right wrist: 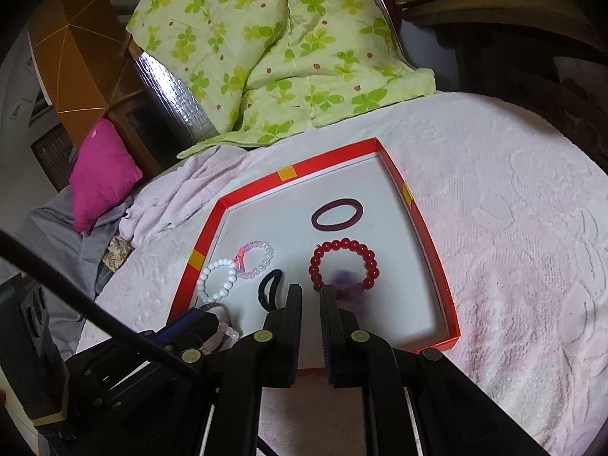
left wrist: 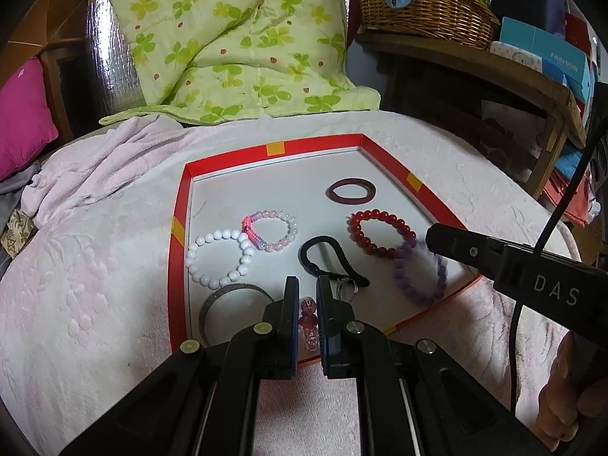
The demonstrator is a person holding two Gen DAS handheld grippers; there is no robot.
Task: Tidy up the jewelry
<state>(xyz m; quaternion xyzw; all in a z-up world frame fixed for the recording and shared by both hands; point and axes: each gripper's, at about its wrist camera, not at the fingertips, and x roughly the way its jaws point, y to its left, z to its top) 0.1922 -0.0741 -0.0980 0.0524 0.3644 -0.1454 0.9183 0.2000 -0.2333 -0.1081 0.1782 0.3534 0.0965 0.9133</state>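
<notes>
The left gripper point(left wrist: 307, 296) is hovering low over the near edge of the red-rimmed tray point(left wrist: 178, 205), its jaws drawn nearly together with nothing clamped. Showing through the narrow gap, at six o'clock from the tips, is a pink beaded trinket point(left wrist: 308, 323), its long axis running along the fingers, so this hand looks the nearer one for it. At nine o'clock a glittery grey bangle point(left wrist: 216, 300) is sitting; at one o'clock, a black hair tie with a metal charm point(left wrist: 326, 258).

The right gripper point(right wrist: 311, 296) is also closed to a slit and empty, with a blurred purple beaded bracelet point(right wrist: 347, 285) lying just at one o'clock of its tips, touching the red beaded bracelet point(right wrist: 342, 264).

Also in the tray: a white pearl bracelet point(left wrist: 220, 256), a pink-and-clear bead bracelet point(left wrist: 271, 230) and a maroon hair band point(left wrist: 351, 190) at twelve o'clock. Everything is sitting loose on the pink towel-covered bed point(left wrist: 95, 285).
</notes>
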